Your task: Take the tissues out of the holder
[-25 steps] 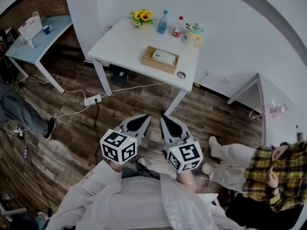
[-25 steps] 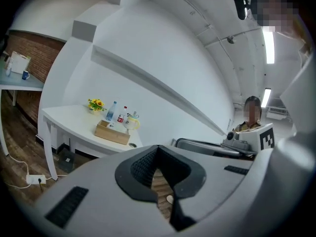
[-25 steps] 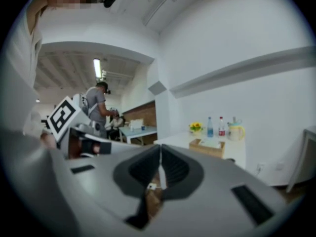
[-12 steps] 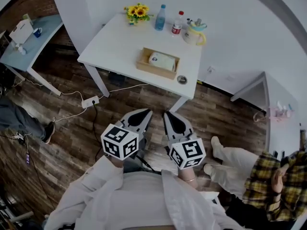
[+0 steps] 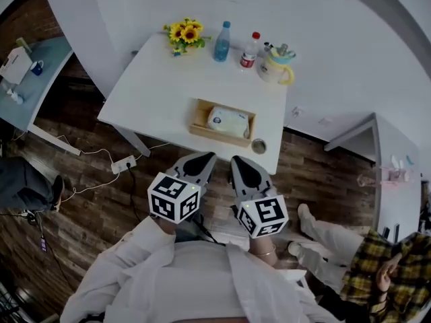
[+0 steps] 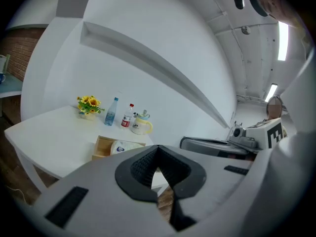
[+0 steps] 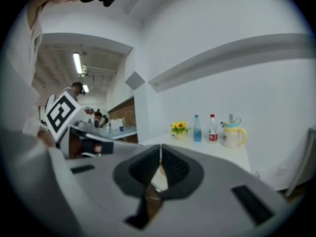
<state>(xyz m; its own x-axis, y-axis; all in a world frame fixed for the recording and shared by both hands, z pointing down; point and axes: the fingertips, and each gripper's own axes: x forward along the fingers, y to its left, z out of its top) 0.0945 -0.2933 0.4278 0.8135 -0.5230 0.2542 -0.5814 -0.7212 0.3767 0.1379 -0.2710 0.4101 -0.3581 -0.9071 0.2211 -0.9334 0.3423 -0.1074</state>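
Observation:
A pack of tissues (image 5: 227, 121) lies inside a shallow wooden holder (image 5: 199, 116) near the front edge of the white table (image 5: 155, 86). The left gripper view shows the same holder (image 6: 101, 146) with the tissues (image 6: 124, 147) in it. Both grippers are held close to the person's chest, short of the table. My left gripper (image 5: 203, 159) is shut, its jaws meeting at the tip with nothing between them. My right gripper (image 5: 239, 161) is shut too and holds nothing.
At the table's back stand sunflowers (image 5: 183, 32), a blue bottle (image 5: 221, 32), a red-capped bottle (image 5: 250, 50) and a yellow-handled jug (image 5: 277, 62). A small round tin (image 5: 258, 145) sits by the holder. A power strip (image 5: 122, 163) lies on the wooden floor. A seated person (image 5: 363, 274) is at right.
The table has come nearer in the head view and now lies just ahead of the two grippers. Both grippers stay shut and level.

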